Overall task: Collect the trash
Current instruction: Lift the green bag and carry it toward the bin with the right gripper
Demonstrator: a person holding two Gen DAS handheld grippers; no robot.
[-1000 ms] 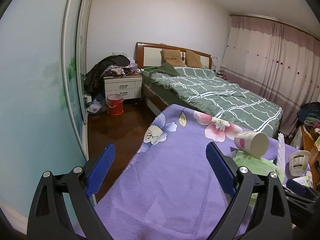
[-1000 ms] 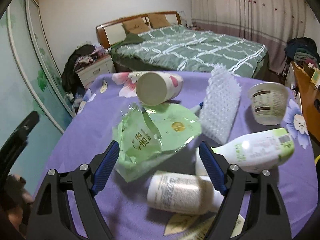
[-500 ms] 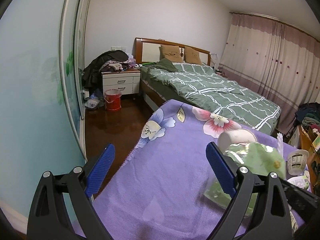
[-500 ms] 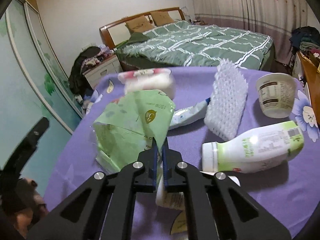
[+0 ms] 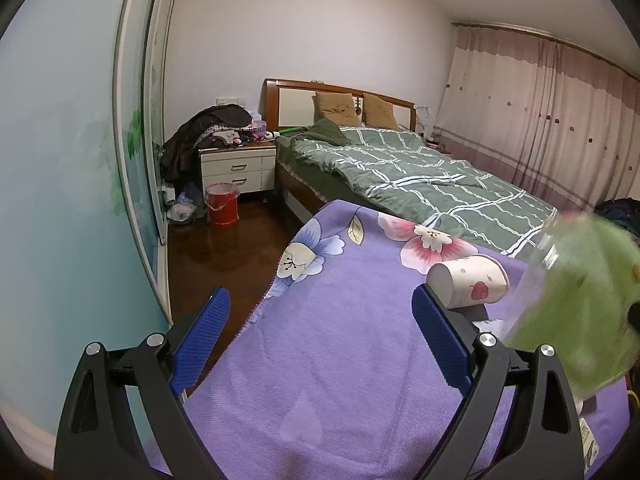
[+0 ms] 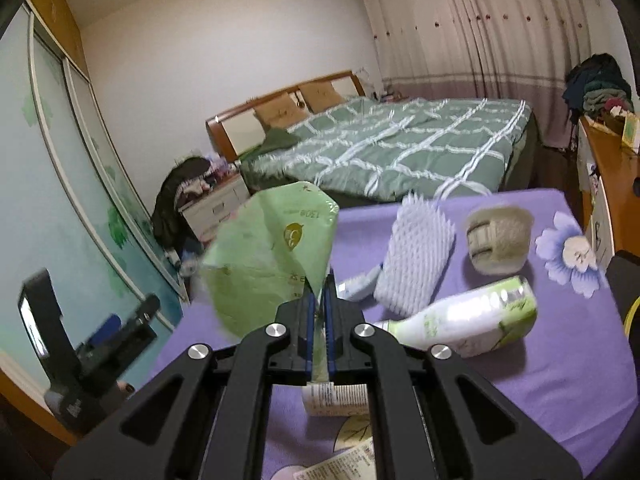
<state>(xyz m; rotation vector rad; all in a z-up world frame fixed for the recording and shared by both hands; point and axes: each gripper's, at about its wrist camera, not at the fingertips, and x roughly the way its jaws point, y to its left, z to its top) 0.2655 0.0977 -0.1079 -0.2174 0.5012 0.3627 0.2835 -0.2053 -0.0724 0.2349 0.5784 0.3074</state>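
Note:
My right gripper (image 6: 319, 300) is shut on a green plastic wrapper (image 6: 272, 256), which hangs lifted above the purple floral tablecloth (image 6: 520, 380). The same green wrapper (image 5: 576, 308) shows blurred at the right edge of the left wrist view. My left gripper (image 5: 320, 328) stands open over bare cloth with nothing between its fingers. On the cloth lie a white and green bottle (image 6: 464, 316), a white bristly brush (image 6: 416, 252), a beige cup (image 6: 498, 238) and a paper cup on its side (image 5: 468, 284). A small labelled bottle (image 6: 336, 398) is partly hidden under my right gripper.
A bed with a green checked cover (image 5: 420, 184) stands beyond the table. A white nightstand (image 5: 238, 170) piled with clothes and a red bucket (image 5: 222, 208) are at the back left. A sliding wardrobe (image 5: 80, 160) lines the left. A wooden desk (image 6: 612, 184) is at the right.
My right gripper closed on the green wrapper and lifted it up and to the left off the cloth. The paper cup that it leaned on rolled over. My left gripper stayed put.

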